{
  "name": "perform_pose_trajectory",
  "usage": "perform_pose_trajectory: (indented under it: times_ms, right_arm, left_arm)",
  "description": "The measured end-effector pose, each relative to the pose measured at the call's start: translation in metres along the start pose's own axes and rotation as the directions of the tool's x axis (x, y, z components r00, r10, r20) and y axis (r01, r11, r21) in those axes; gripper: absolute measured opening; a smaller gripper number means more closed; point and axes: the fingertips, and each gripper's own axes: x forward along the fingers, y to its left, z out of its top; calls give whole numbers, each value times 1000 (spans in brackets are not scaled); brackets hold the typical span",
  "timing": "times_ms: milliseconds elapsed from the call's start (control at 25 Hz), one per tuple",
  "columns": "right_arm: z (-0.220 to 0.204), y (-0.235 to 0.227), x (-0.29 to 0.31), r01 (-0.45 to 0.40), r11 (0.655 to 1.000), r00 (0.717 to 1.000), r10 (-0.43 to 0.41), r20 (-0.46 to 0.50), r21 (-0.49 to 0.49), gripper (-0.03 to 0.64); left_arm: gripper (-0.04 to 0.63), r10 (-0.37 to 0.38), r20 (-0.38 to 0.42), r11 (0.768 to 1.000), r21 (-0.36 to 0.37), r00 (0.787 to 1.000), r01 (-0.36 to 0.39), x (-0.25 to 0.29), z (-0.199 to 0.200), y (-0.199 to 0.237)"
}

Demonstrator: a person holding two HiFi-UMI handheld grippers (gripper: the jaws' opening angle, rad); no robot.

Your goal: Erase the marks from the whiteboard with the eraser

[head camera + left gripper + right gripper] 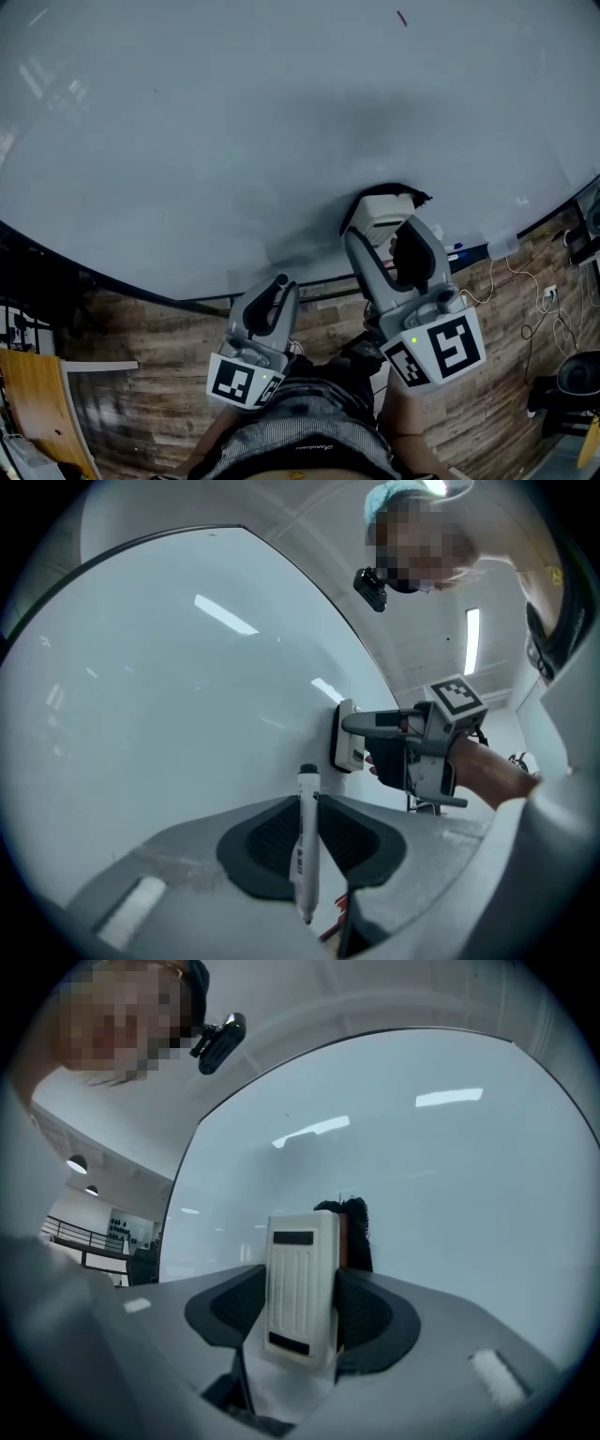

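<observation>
Right gripper [302, 1321] is clamped on the eraser [382, 211], its dark felt face pressed flat to the whiteboard [234, 141] low down, ready to wipe. Left gripper [306, 808] pinches a marker [302, 874], likely just parked out of the way. A small red mark [401, 18] sits far up the board, probably the target.

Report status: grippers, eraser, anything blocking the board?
Right gripper shut on eraser, felt side against whiteboard. Left gripper shut on marker. One small red mark left, high on the board. Nothing in the way.
</observation>
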Motion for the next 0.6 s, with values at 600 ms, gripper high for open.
perform_pose_trajectory:
  times_ms: [600]
  right_arm:
    - [-76,-4,-4,30,994,996,-21,-88,108,239]
  left_arm:
    - [75,2,-21,1000,17,1000,-2,7,-6,2]
